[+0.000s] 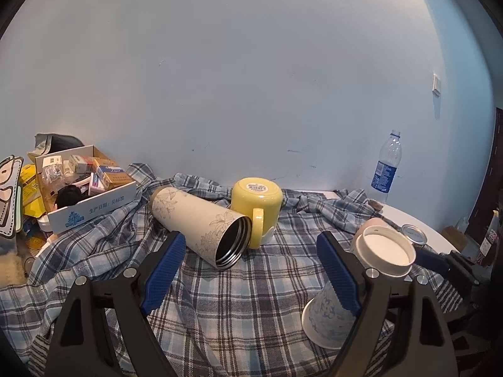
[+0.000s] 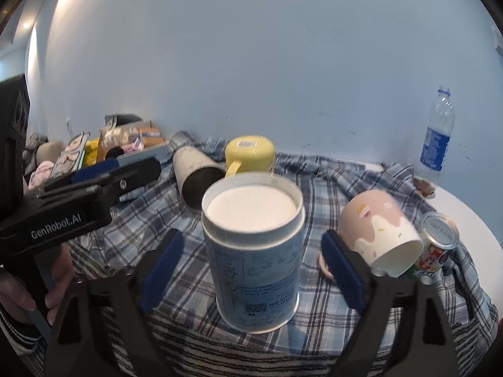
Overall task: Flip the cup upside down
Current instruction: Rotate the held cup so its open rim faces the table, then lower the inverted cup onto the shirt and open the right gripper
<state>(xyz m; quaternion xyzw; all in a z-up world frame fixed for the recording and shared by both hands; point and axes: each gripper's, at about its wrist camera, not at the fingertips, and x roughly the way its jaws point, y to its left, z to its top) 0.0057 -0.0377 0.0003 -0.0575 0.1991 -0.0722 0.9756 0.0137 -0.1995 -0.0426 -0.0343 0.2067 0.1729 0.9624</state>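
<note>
When viewed from the right wrist camera: blue-patterned white paper cup (image 2: pixel 254 267) inverted, recessed base up, wide rim down on checked blue-and-white cloth (image 2: pixel 330 308). Right gripper (image 2: pixel 251 237) jaws apart, flanking cup, gaps visible on both sides. Left gripper (image 1: pixel 250 238) jaws apart, holding nothing. Behind cup: yellow ceramic mug (image 1: pixel 256 207) upside down, touching beige floral steel flask (image 1: pixel 201 223) lying on side. Pink-and-white mug (image 2: pixel 380 229) tipped over at right.

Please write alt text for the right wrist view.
A blue-and-white paper cup stands upside down on a plaid cloth between the open right claw. Behind lie a pink-and-white mug and an inverted yellow mug.
</note>
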